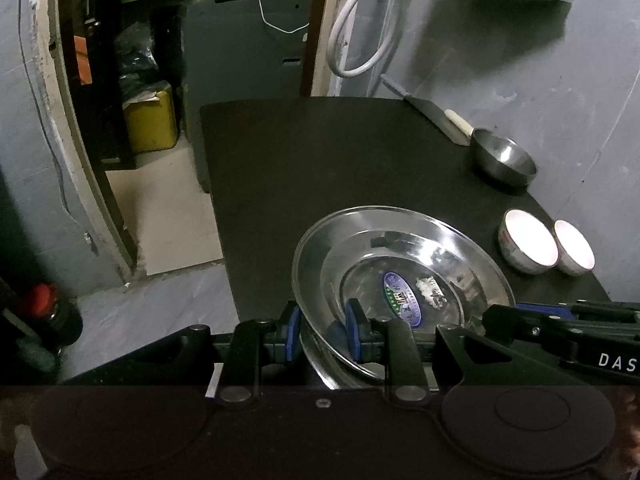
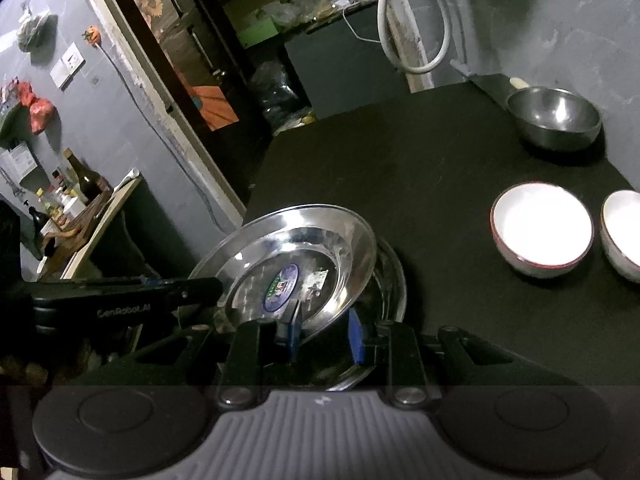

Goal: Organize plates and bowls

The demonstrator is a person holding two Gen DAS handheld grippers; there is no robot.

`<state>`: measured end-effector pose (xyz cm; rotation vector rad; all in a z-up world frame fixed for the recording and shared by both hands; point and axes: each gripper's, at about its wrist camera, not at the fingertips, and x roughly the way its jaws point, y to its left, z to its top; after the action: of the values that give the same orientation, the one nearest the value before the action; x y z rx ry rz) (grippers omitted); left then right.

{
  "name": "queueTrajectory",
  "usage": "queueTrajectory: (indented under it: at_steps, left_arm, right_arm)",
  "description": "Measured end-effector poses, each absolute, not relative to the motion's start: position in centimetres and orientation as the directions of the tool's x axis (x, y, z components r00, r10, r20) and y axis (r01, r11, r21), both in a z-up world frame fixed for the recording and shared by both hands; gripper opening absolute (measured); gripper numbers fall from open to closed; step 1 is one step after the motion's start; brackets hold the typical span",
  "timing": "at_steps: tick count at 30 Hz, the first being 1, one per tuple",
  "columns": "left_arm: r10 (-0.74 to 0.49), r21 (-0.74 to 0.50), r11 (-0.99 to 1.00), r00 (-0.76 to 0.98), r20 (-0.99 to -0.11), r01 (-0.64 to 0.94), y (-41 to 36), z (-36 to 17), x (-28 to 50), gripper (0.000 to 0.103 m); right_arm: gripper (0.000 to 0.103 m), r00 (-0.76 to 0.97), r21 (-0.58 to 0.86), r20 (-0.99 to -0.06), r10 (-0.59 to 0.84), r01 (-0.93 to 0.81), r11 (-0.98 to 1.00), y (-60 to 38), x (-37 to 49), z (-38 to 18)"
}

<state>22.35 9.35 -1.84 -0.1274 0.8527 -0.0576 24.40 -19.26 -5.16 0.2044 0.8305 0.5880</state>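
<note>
While both grippers pinch opposite rims of the steel plate (image 1: 400,276), left gripper (image 1: 320,336) and right gripper (image 2: 326,334) hold it tilted over a second plate (image 2: 390,280) at the table's (image 1: 320,160) near edge; bowls (image 2: 542,228) lie far-right.

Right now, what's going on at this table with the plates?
A person is working with two hand-held grippers on a black table. The left hand-held gripper and the right hand-held gripper both pinch the rim of a tilted steel plate, above another steel plate underneath. Two white bowls and a steel bowl sit untouched to the right.
</note>
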Motion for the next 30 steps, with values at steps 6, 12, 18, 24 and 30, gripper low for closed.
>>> queueTrajectory:
  at_steps: [6,12,18,24,30]
  left_arm:
    - [-0.099,-0.128,0.992,0.64,-0.762,0.002,8.7,-2.4,22.4,0.026]
    - [-0.102,-0.123,0.992,0.63,-0.77,0.011,8.4,-2.6,22.6,0.026]
    - [-0.098,-0.122,0.993,0.616,-0.782,0.004,8.4,-3.0,22.7,0.026]
    - [-0.089,-0.111,0.994,0.607,-0.79,0.001,8.1,-3.2,23.1,0.026]
    - [-0.081,-0.101,0.995,0.6,-0.796,0.0,7.7,-3.5,23.5,0.027]
  right_arm:
    - [0.028,0.516,0.396,-0.652,0.555,-0.392,0.83,-19.3,24.6,-5.3]
    - [0.028,0.512,0.396,-0.664,0.546,-0.378,0.837,-19.3,24.5,-5.3]
    - [0.028,0.504,0.397,-0.674,0.54,-0.37,0.84,-18.7,24.8,-5.0]
    - [0.028,0.499,0.397,-0.68,0.537,-0.365,0.842,-18.6,25.0,-5.2]
    - [0.028,0.496,0.4,-0.684,0.535,-0.358,0.844,-18.5,25.1,-5.3]
